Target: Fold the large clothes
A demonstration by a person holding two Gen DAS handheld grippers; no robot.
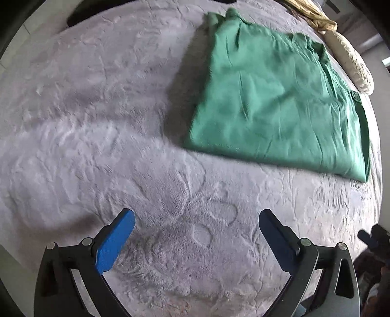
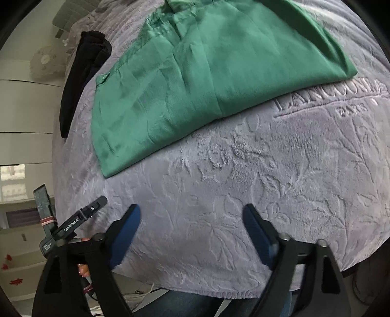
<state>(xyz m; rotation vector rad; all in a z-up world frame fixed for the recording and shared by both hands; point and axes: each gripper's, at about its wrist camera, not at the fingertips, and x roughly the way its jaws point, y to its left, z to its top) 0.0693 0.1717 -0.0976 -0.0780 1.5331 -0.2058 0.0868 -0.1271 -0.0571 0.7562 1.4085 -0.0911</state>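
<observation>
A green garment [image 1: 275, 102] lies folded flat on a lilac embossed bedspread [image 1: 97, 122], up and right of my left gripper. My left gripper [image 1: 196, 215] is open and empty, held above bare bedspread short of the garment's near edge. In the right wrist view the same green garment [image 2: 207, 73] fills the upper middle. My right gripper [image 2: 192, 211] is open and empty over the bedspread [image 2: 268, 183], short of the garment's near edge. The left gripper's body [image 2: 73, 224] shows at the lower left of that view, by the bed edge.
A black garment [image 2: 80, 80] lies by the bed edge left of the green one. A beige cloth bundle [image 1: 346, 53] and a yellowish one [image 1: 309, 14] lie beyond the green garment. Embossed lettering [image 2: 329, 97] marks the bedspread. The bed's front edge [image 2: 207, 292] is near.
</observation>
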